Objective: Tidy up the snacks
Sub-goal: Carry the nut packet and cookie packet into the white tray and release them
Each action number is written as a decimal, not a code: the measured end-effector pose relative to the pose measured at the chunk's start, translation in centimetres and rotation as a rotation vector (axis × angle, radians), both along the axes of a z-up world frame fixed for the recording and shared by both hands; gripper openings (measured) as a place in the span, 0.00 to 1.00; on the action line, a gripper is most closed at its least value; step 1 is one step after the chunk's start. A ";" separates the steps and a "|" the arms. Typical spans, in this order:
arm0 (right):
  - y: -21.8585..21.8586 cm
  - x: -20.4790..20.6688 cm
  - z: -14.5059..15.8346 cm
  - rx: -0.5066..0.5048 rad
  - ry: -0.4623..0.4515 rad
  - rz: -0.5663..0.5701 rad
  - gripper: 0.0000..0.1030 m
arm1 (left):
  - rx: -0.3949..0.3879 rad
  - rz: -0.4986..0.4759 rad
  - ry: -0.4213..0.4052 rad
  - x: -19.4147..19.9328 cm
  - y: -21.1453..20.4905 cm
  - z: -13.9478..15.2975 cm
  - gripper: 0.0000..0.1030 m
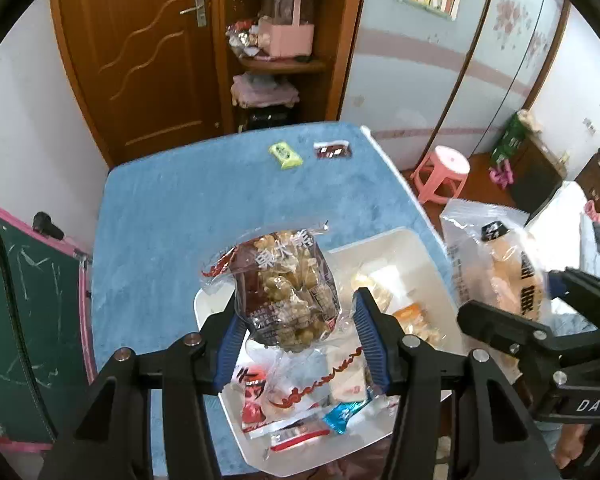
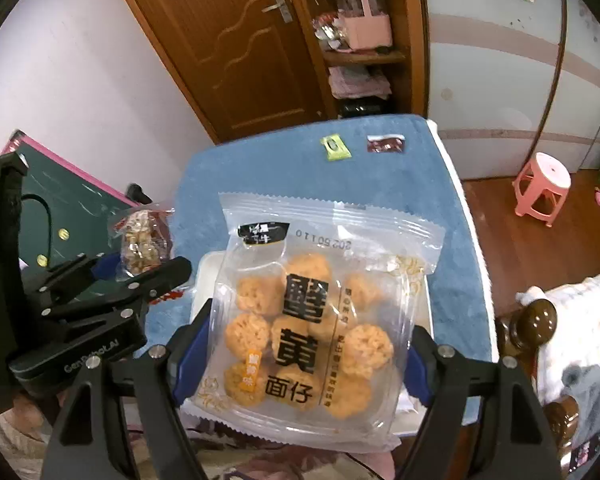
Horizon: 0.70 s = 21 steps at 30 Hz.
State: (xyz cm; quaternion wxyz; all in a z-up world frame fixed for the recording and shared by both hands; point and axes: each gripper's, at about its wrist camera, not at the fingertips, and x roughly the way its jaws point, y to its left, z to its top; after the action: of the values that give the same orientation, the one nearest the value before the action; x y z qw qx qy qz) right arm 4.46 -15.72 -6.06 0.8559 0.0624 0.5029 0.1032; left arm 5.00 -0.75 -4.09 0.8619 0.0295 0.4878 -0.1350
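**Both grippers loaded above the snack tray**

Blue cloth covered the desk (image 1: 172, 208), which stood before a brown wooden door (image 1: 140, 52) and a shelf unit with a pink basket (image 1: 286, 32). From my remote seat I saw the white tray (image 1: 400, 248) at the near end of the desk, holding several wrapped snacks, among them a red-and-white packet (image 1: 256, 404) and a small blue packet (image 1: 342, 416).

My left gripper (image 1: 300, 340) was part-way closed on a clear bag of nut clusters (image 1: 286, 292). Its blue pads (image 1: 370, 336) squeezed the lower part of the bag from both sides, and the bag stood upright above the tray, lifted clear of the snacks below.

My right gripper (image 2: 300, 360) stood much wider, clamped on a broad clear pack of round orange crackers (image 2: 312, 320) with large black characters on the front. The pads met the pack's two side edges, and the pack hung above the near edge of the tray. In the left wrist view that pack showed to the right of the tray, beyond the desk's edge.

At the far end of the desk lay a green packet (image 1: 286, 155) and a dark red packet (image 1: 333, 150), side by side but apart. A pink stool (image 1: 444, 172) stood on the wooden floor to the right.
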 end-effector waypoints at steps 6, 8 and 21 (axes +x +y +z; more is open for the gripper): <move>-0.2 -0.5 -2.3 -0.029 0.066 -0.014 0.78 | 0.028 0.009 0.070 -0.5 -0.2 -2.9 0.50; -0.1 -0.5 -2.8 -0.039 0.084 -0.020 0.78 | 0.022 0.014 0.090 -0.5 0.0 -3.4 0.50; -0.3 0.1 -5.0 -0.074 0.186 -0.042 0.83 | 0.030 0.020 0.103 -0.5 0.0 -3.9 0.59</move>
State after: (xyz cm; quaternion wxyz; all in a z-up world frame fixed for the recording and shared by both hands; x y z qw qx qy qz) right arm 4.54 -16.02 -11.07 0.8092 0.0506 0.5822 0.0606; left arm 4.51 -0.75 -8.02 0.8363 0.0305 0.5340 -0.1203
